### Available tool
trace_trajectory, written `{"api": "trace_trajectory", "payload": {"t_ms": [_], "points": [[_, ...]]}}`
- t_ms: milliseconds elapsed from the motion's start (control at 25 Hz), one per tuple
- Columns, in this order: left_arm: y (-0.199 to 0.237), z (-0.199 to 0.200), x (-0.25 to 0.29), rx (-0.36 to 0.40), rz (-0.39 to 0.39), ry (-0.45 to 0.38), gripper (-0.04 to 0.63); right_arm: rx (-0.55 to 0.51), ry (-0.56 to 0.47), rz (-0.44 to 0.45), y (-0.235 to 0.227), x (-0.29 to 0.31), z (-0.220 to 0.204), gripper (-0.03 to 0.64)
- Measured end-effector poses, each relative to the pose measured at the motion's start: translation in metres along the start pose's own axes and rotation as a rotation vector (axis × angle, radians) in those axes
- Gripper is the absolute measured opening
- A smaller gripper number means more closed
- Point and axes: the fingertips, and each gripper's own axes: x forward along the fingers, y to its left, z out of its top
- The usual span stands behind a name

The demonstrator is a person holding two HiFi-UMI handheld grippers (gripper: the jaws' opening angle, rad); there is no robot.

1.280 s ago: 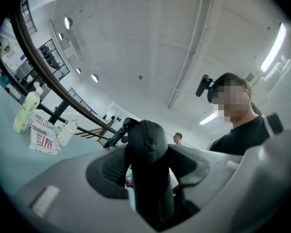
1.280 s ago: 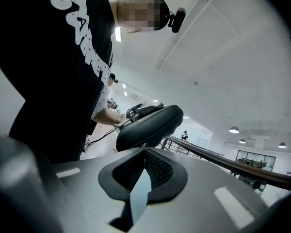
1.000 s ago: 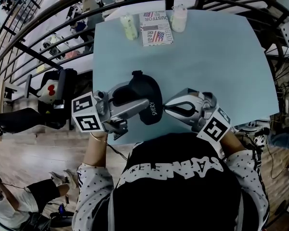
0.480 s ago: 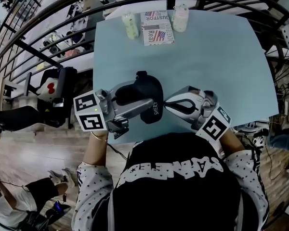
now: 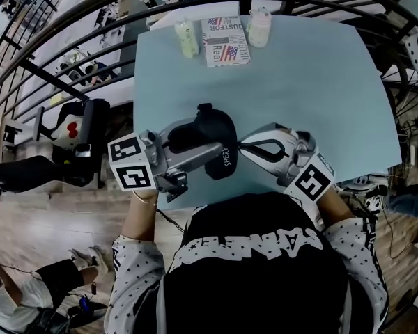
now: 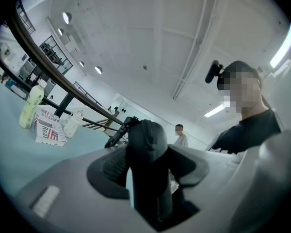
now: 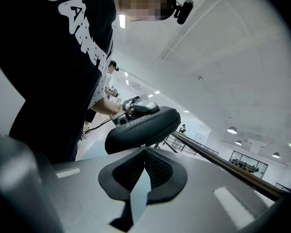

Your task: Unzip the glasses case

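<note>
**Glasses case clamped, zip pull pinched**

The left hand-held gripper [image 5: 198, 145] clamps the black glasses case [image 5: 214, 132] over the near edge of the blue surface [image 5: 299, 82]. The right hand-held gripper [image 7: 144, 152] is pinched tight on the zip pull [image 7: 143, 146] at the case's rim.

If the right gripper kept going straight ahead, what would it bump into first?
The glasses case. The right gripper points straight at its edge, and its shut tips look to be right up against it, so nothing else is in between.
</note>
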Motion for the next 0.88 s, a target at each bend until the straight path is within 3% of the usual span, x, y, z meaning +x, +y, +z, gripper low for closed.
{"api": "trace_trajectory", "payload": {"t_ms": [880], "points": [[0.013,-0.005,0.004,-0.033,0.016,0.008,0.0,0.053,-0.009,-0.075,-0.028,0.001,-0.005,0.008]]}}
